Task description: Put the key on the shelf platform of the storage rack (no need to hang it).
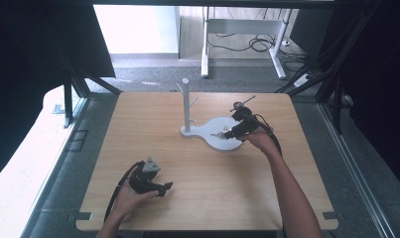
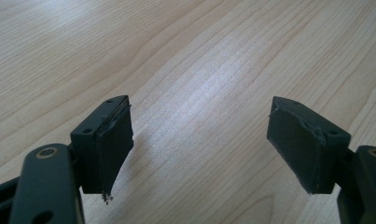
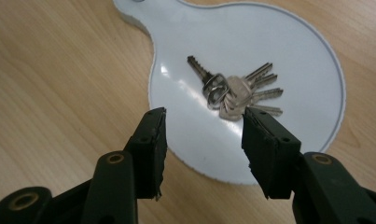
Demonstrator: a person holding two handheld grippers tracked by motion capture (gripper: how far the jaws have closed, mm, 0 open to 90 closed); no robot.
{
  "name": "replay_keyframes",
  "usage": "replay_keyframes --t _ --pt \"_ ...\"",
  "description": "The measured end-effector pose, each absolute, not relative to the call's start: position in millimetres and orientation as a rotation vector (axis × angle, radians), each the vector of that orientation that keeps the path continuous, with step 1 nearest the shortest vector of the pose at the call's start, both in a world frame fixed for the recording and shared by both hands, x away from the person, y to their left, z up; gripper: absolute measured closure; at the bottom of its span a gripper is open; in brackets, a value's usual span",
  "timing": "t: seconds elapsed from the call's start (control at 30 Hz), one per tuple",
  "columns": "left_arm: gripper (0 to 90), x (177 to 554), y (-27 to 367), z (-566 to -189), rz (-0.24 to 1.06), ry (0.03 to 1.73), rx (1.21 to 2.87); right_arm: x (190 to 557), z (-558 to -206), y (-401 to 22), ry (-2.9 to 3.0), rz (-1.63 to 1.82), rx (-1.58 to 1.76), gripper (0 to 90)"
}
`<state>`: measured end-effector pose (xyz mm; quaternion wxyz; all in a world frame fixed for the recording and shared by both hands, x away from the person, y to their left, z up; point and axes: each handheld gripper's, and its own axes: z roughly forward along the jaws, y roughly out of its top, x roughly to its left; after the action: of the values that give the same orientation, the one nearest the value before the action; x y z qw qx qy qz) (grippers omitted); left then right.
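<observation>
Bunch of keys lying on the white dish of the peg stand, just beyond the released right gripper; left gripper released, over bare tabletop.

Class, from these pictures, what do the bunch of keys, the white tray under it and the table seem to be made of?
Bunch of keys: metal, silvery and shiny. White tray: probably glossy plastic or painted metal; it shows soft highlights. Table: light wood or wood-look laminate, matte, with visible grain.
</observation>
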<state>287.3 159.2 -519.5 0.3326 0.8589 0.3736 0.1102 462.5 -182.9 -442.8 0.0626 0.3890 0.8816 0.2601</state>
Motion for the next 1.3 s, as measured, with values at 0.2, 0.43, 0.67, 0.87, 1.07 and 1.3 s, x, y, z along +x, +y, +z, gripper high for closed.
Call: replay_keyframes --t 0.2,0.43,0.67,0.87,1.07,1.3 --pt "22.8 287.0 158.5 -519.3 0.289 0.975 2.25 440.7 -443.8 -195.0 2.653 0.823 1.166 48.6" --pt "22.7 287.1 156.6 -520.6 0.291 0.969 2.251 402.8 -444.7 -219.5 2.611 0.896 1.16 47.1" --pt "22.7 287.1 155.1 -521.8 0.295 0.975 2.257 358.7 -460.0 -247.3 2.587 0.937 1.162 46.2" --pt "22.6 287.2 154.0 -523.1 0.309 0.973 2.28 333.2 -478.8 -265.1 2.565 0.932 1.183 46.1" --pt "22.4 288.6 155.5 -524.7 0.317 0.992 2.276 312.9 -492.7 -280.1 2.545 0.913 1.214 46.2" --pt "22.4 285.2 153.5 -518.8 0.325 0.965 2.27 300.3 -496.1 -296.6 2.503 0.927 1.251 46.1"
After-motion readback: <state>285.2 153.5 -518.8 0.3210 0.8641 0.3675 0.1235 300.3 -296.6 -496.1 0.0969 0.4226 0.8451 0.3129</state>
